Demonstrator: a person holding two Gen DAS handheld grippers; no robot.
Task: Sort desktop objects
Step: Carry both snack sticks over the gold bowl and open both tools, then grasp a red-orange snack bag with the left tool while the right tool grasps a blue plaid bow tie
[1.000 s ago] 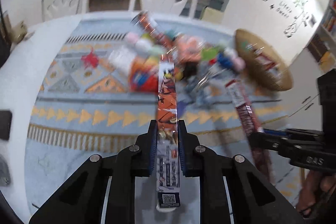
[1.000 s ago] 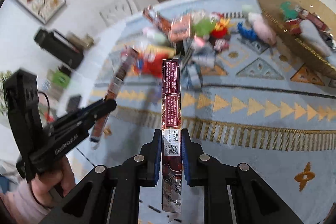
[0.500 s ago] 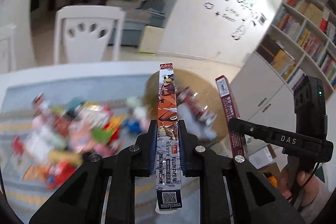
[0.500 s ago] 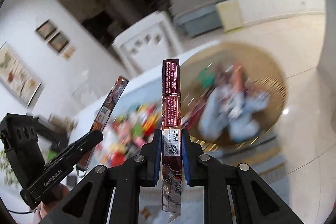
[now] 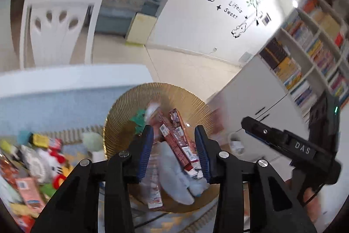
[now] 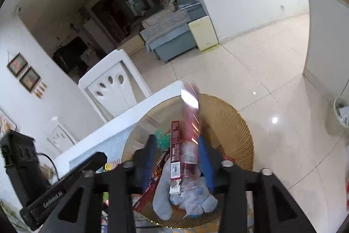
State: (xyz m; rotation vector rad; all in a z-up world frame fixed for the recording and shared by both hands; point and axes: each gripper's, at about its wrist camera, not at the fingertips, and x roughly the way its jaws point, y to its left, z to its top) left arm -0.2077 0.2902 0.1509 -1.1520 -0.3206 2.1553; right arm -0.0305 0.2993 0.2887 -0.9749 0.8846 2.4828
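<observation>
Golden ribbed tray at counter's far corner holds sorted packets, grey plush | left gripper jaws apart, empty; right gripper jaws apart, blurred red packet between | toy pile remains unsorted on counter.

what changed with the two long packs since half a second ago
Both grippers, left and right, opened and let go; the packs dropped into the gold basket, one caught mid-fall. The grippers stayed over the basket; the toy pile stayed put.
</observation>
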